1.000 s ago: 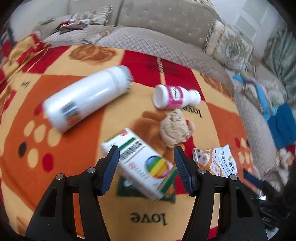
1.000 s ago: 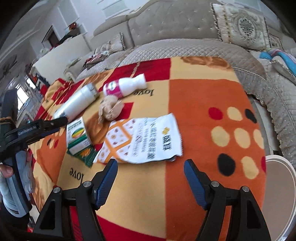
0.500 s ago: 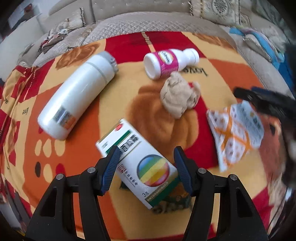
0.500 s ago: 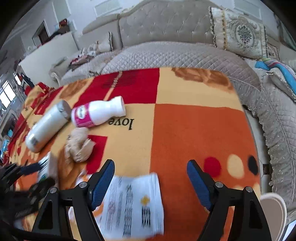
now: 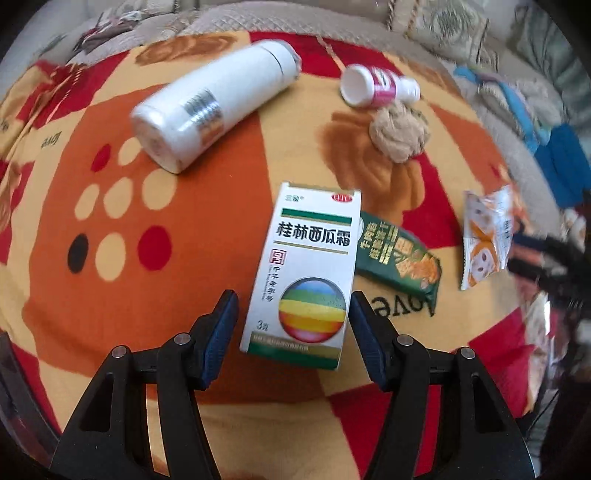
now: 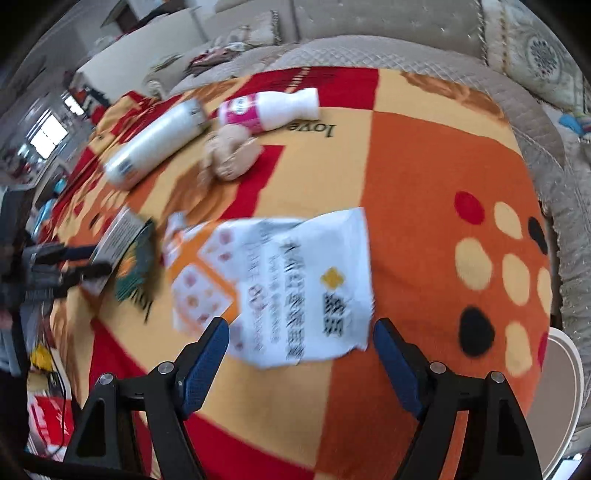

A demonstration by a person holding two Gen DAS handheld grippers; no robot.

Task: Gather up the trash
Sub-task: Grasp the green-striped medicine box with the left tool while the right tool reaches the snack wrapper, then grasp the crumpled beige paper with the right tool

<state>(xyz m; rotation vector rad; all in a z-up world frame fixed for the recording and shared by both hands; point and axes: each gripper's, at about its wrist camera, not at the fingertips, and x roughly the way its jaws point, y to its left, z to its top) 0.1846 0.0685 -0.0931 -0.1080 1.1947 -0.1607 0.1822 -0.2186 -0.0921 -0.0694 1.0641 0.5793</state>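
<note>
Left gripper (image 5: 291,321) was spread wide, and the near end of the box (image 5: 306,275) sat right between its blue fingers (image 5: 219,338), neither pad quite pressing its sides. The box lay flat on the blanket (image 5: 147,295), rainbow circle nearest, running away toward the far side. Tucked just right of it, partly under its edge, was the green wrapper (image 5: 400,260), slanting to the right. Further right lay the orange-and-white packet (image 5: 487,236), with a dark blurred shape at the right rim beside it.

Over on the right wrist view, the right gripper (image 6: 301,350) was also wide apart, holding nothing, hovering at the near edge of that same packet (image 6: 280,284), which spread between the fingers (image 6: 205,360). The left gripper (image 6: 79,264) showed blurred at the left edge, against the box (image 6: 118,236).

Moving farther out: a crumpled tan wad (image 5: 399,133) sat beyond the wrapper, and just behind it, a small pink-labelled bottle (image 5: 378,86) lay on its side. To the far left, a big white bottle (image 5: 214,107) lay tipped over too. Beyond the blanket, a sofa (image 6: 369,29).
</note>
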